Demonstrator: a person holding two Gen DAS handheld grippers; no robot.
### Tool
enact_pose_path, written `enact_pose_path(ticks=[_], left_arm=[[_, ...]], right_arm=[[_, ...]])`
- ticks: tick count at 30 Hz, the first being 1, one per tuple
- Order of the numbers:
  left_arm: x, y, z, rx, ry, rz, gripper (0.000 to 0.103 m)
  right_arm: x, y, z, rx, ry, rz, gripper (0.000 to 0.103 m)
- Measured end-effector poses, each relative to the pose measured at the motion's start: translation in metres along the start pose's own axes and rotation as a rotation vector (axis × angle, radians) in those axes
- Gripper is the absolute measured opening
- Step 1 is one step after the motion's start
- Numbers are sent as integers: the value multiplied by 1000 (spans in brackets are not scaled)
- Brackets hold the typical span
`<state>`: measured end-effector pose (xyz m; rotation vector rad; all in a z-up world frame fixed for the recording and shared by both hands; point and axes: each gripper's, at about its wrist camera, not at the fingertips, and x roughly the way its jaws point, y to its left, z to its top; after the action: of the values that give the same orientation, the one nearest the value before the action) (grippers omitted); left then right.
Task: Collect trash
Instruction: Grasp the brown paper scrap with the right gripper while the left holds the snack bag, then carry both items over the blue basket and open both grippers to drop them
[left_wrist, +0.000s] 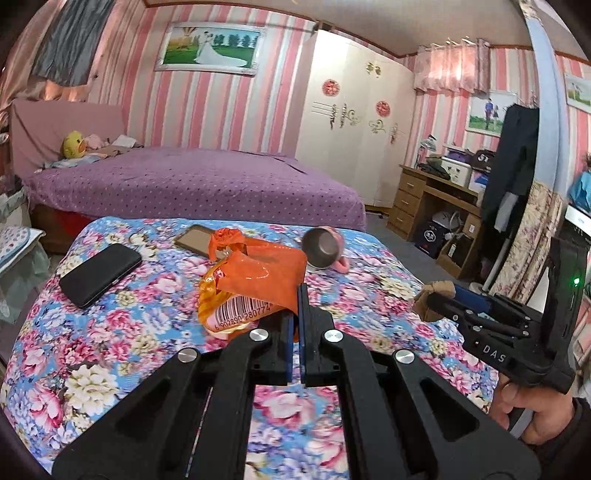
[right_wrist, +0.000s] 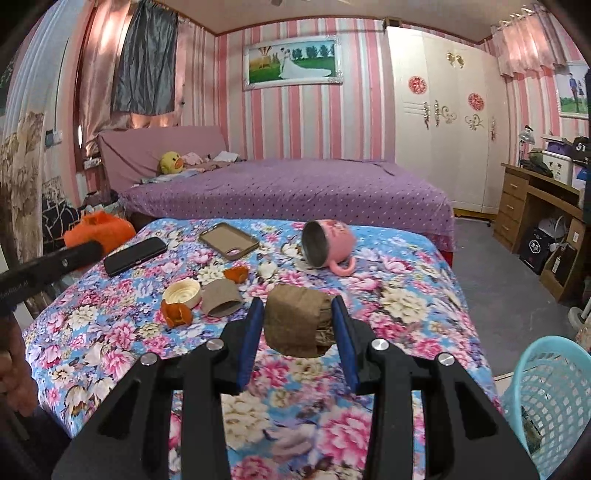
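My left gripper (left_wrist: 295, 302) is shut on an orange plastic wrapper (left_wrist: 255, 280) with a barcode, held above the floral table. It also shows in the right wrist view (right_wrist: 99, 230) at far left. My right gripper (right_wrist: 297, 314) is shut on a crumpled brown paper wad (right_wrist: 295, 325), also seen in the left wrist view (left_wrist: 432, 299). On the table lie a cream lid (right_wrist: 183, 293), a brown cardboard piece (right_wrist: 221, 299) and two orange scraps (right_wrist: 177, 314) (right_wrist: 236, 274). A turquoise basket (right_wrist: 554, 398) stands low at the right.
A black phone (right_wrist: 135, 255), a phone in a brown case (right_wrist: 229, 240) and a tipped pink mug (right_wrist: 328, 243) lie on the floral tablecloth (right_wrist: 406, 295). A purple bed (right_wrist: 295, 188) is behind, a wooden desk (right_wrist: 532, 206) at the right.
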<state>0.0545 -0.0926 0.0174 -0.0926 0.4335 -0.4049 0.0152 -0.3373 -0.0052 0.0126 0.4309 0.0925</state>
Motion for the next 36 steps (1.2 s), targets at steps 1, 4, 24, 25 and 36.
enact_pose_path(ticks=[1,4,24,25,36], left_arm=[[0,-4,1,3,1,-4,0],[1,-17,2,18,5,-17,0],[34,-139,16,79,9,-223,0],[37,-147,15,86,12,-230,0],[78,-220,0,75,80,-327,0]], right_arm=[[-4,-3,0,7,-2,-2,38],[-21,-11,6,12,-34,-5,38],[-116,-150,-16,98,-37,-292,38],[-120,-155,-17,103,-41,-308,38],[-144,-201,-31,140,-36,-408,38]])
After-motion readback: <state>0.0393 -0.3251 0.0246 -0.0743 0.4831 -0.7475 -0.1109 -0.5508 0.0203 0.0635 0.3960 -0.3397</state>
